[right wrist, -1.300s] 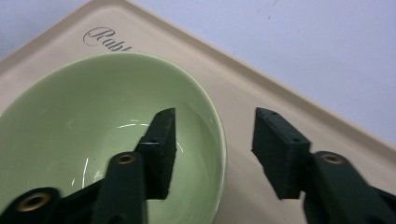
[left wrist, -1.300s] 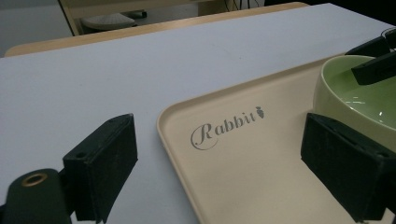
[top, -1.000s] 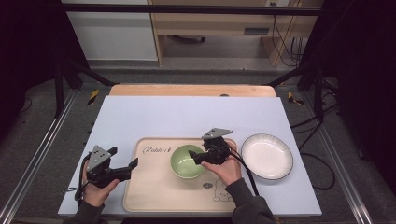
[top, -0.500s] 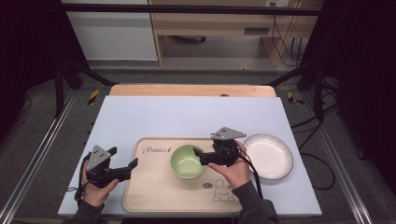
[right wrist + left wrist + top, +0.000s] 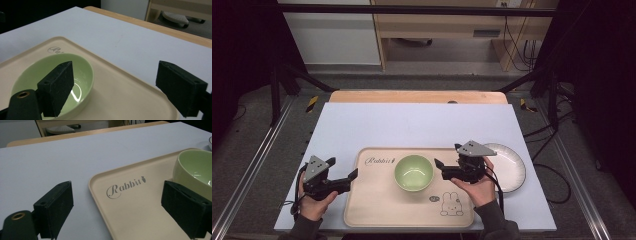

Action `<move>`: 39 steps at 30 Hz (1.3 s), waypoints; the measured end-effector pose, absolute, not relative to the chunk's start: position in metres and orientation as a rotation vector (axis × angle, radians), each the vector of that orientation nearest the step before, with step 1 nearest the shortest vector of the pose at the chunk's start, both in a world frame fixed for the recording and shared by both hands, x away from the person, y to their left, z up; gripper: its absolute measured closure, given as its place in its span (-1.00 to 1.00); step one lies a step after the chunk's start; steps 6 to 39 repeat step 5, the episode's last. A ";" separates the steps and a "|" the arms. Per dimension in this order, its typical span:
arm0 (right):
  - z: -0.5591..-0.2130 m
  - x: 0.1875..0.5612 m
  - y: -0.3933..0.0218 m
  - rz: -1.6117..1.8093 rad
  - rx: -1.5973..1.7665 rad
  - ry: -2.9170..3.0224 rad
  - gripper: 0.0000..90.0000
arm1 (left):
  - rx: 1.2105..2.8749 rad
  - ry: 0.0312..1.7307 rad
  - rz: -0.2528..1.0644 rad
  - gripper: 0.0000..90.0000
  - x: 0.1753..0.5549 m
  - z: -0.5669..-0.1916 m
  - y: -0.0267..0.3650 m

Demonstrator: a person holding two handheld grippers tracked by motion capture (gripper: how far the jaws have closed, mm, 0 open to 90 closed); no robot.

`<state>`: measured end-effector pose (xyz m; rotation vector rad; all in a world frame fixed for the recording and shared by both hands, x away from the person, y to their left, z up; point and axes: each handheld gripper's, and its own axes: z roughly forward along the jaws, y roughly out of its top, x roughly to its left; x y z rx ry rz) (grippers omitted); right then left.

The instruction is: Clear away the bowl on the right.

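Beige tray (image 5: pixel 377 210): holds empty green bowl (image 5: pixel 413 172). Right gripper (image 5: pixel 439 170) just beside bowl, jaws just opened wide, empty. Left gripper (image 5: pixel 354 176) at tray's left edge, open, empty.

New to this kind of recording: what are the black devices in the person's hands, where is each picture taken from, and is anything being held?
A person holds a two-jaw hand-held gripper in each hand. The high view looks down on the table; the other two come from cameras riding on each gripper. On the table lie a beige tray carrying a green bowl, and a white plate beside it. The left hand-held gripper is open over the tray's edge. The right hand-held gripper has just been opening beside the bowl, nothing between its jaws. Neither holds anything.
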<state>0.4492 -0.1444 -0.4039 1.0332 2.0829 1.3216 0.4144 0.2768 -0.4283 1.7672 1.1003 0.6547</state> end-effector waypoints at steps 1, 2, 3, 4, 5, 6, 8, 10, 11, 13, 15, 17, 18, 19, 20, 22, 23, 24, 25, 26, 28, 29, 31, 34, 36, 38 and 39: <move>-0.405 0.448 -0.148 1.313 1.035 2.079 -0.66 | 1.767 1.100 0.655 -0.77 0.414 -0.428 0.277; -0.405 0.448 -0.148 1.313 1.035 2.079 -0.66 | 1.770 1.100 0.657 -0.77 0.415 -0.428 0.277; -0.407 0.447 -0.154 1.298 1.057 2.066 -0.66 | 1.770 1.104 0.658 -0.77 0.415 -0.429 0.278; -0.407 0.447 -0.154 1.298 1.057 2.066 -0.66 | 1.770 1.104 0.658 -0.77 0.415 -0.429 0.278; -0.408 0.447 -0.156 1.297 1.069 2.058 -0.66 | 1.772 1.107 0.658 -0.77 0.415 -0.429 0.278; -0.408 0.447 -0.156 1.297 1.069 2.058 -0.66 | 1.772 1.107 0.658 -0.77 0.415 -0.429 0.278; -0.408 0.447 -0.156 1.297 1.069 2.058 -0.66 | 1.772 1.107 0.658 -0.77 0.415 -0.429 0.278; -0.408 0.447 -0.156 1.297 1.069 2.058 -0.66 | 1.772 1.107 0.658 -0.77 0.415 -0.429 0.278; -0.408 0.447 -0.156 1.297 1.069 2.058 -0.66 | 1.772 1.107 0.658 -0.77 0.415 -0.429 0.278; -0.408 0.447 -0.156 1.297 1.069 2.058 -0.66 | 1.772 1.107 0.658 -0.77 0.415 -0.429 0.278; -0.408 0.447 -0.156 1.297 1.069 2.058 -0.66 | 1.772 1.107 0.658 -0.77 0.415 -0.429 0.278; -0.408 0.447 -0.156 1.297 1.069 2.058 -0.66 | 1.772 1.107 0.658 -0.77 0.415 -0.429 0.278; -0.408 0.447 -0.156 1.297 1.069 2.058 -0.66 | 1.772 1.107 0.658 -0.77 0.415 -0.429 0.278; -0.408 0.447 -0.156 1.297 1.069 2.058 -0.66 | 1.772 1.107 0.658 -0.77 0.415 -0.429 0.278; -0.408 0.447 -0.156 1.297 1.069 2.058 -0.66 | 1.772 1.107 0.658 -0.77 0.415 -0.429 0.278; -0.408 0.447 -0.156 1.297 1.069 2.058 -0.66 | 1.772 1.107 0.658 -0.77 0.415 -0.429 0.278; -0.408 0.447 -0.156 1.297 1.069 2.058 -0.66 | 1.772 1.107 0.658 -0.77 0.415 -0.429 0.278; -0.408 0.447 -0.156 1.297 1.069 2.058 -0.66 | 1.772 1.107 0.658 -0.77 0.415 -0.429 0.278; -0.408 0.447 -0.156 1.297 1.069 2.058 -0.66 | 1.772 1.107 0.658 -0.77 0.415 -0.429 0.278; -0.408 0.447 -0.156 1.297 1.069 2.058 -0.66 | 1.772 1.107 0.658 -0.77 0.415 -0.429 0.278; -0.408 0.447 -0.156 1.297 1.069 2.058 -0.66 | 1.772 1.107 0.658 -0.77 0.415 -0.429 0.278; -0.408 0.447 -0.156 1.297 1.069 2.058 -0.66 | 1.772 1.107 0.658 -0.77 0.415 -0.429 0.278; -0.408 0.447 -0.156 1.297 1.069 2.058 -0.66 | 1.772 1.107 0.658 -0.77 0.415 -0.429 0.278; -0.408 0.447 -0.156 1.297 1.069 2.058 -0.66 | 1.772 1.107 0.658 -0.77 0.415 -0.429 0.278; -0.408 0.447 -0.156 1.297 1.069 2.058 -0.66 | 1.772 1.107 0.658 -0.77 0.415 -0.429 0.278; -0.408 0.447 -0.156 1.297 1.069 2.058 -0.66 | 1.772 1.107 0.658 -0.77 0.415 -0.429 0.278; -0.408 0.447 -0.156 1.297 1.069 2.058 -0.66 | 1.772 1.107 0.658 -0.77 0.415 -0.429 0.278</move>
